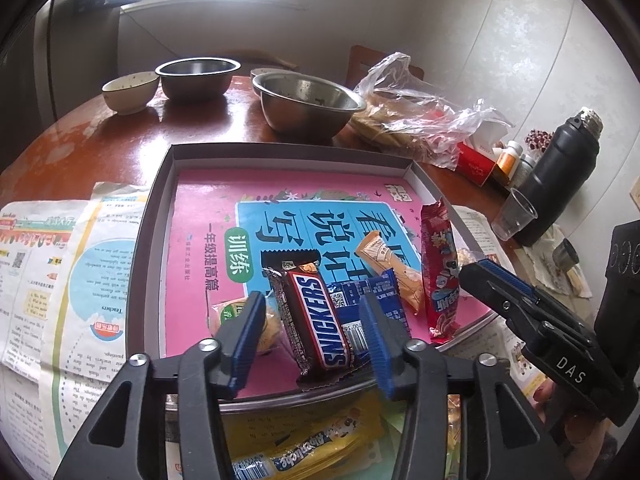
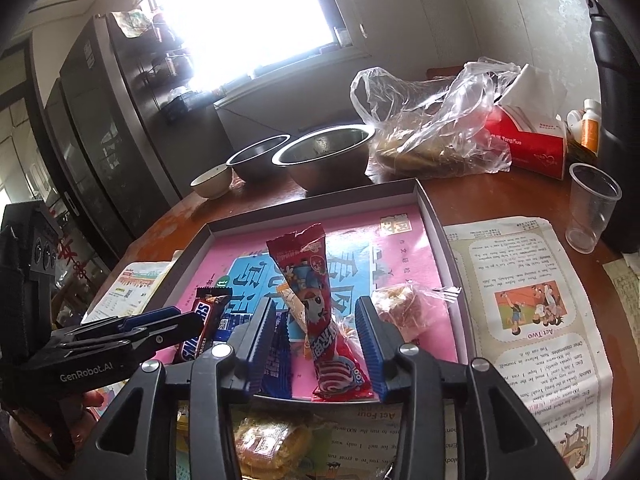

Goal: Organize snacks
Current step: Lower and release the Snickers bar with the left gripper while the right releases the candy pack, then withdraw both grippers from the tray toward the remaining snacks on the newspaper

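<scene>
Left gripper point(image 1: 312, 324) hangs spread over the shallow box point(image 1: 154, 208), pads clear of the Snickers bar point(image 1: 316, 320) lying between them at the box's near edge. Right wrist view: right gripper point(image 2: 316, 328) parted too, red snack packet point(image 2: 320, 312) loose between its fingers, inside the box.

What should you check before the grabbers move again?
1. Left gripper let go of the Snickers bar: ok, pads stand clear on both sides.
2. Right gripper let go of the red packet: ok, pads apart from it.
3. Both snacks inside the tray: ok.
4. Grippers clear of each other: ok, side by side, not touching.
5. Snacks left outside the tray: not ok, a yellow packet lies in front of it.
6. Plastic cup out of the way: ok, beyond the tray.
</scene>
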Motion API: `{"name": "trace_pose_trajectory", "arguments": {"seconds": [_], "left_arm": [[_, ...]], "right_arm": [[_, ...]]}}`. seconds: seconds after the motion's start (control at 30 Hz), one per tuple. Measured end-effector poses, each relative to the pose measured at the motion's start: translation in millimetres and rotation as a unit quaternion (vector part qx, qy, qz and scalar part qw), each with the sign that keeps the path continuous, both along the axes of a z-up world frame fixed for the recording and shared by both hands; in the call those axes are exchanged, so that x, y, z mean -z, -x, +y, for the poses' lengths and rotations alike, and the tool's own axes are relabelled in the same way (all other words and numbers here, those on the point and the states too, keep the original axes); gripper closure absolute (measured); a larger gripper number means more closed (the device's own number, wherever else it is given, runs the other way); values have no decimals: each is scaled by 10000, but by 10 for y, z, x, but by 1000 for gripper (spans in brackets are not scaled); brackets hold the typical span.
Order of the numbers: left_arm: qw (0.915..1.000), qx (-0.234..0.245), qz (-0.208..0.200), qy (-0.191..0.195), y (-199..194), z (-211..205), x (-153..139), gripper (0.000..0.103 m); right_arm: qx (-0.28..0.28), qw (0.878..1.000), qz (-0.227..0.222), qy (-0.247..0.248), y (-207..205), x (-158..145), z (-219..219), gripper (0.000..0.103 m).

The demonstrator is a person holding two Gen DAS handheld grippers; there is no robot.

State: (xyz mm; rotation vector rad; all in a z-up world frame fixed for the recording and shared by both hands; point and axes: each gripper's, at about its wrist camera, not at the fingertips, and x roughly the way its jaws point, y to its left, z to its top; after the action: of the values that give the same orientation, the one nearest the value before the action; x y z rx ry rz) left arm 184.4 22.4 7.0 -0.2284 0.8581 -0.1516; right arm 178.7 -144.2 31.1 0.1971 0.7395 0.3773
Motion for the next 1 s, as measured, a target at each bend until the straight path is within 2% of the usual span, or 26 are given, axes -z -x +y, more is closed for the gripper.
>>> {"name": "trace_pose_trajectory", "arguments": {"seconds": [0.23,0.47,0.63,0.7,0.73,1.0], "left_arm": [[10000,-41,-85,28,52,31,-63,46],[9999,-95,-121,55,85,83,-110,46],[9997,-138,-178,55,130,118,-161,45],[9996,-155,-220,48,153,133,-194,39],[9996,-168,-236,41,164,137,-206,31],[9991,-252,-350,35,236,209,-305,31]], "right_arm": [[29,10000,65,7,10,31,-3,58],[68,10000,35,35,41,3,0,51],[89,9999,38,52,58,-7,-3,50],[100,9999,36,47,72,-12,-8,50],[102,9999,34,50,81,-16,-12,50],[202,9998,-45,-26,126,-82,-112,49]]}}
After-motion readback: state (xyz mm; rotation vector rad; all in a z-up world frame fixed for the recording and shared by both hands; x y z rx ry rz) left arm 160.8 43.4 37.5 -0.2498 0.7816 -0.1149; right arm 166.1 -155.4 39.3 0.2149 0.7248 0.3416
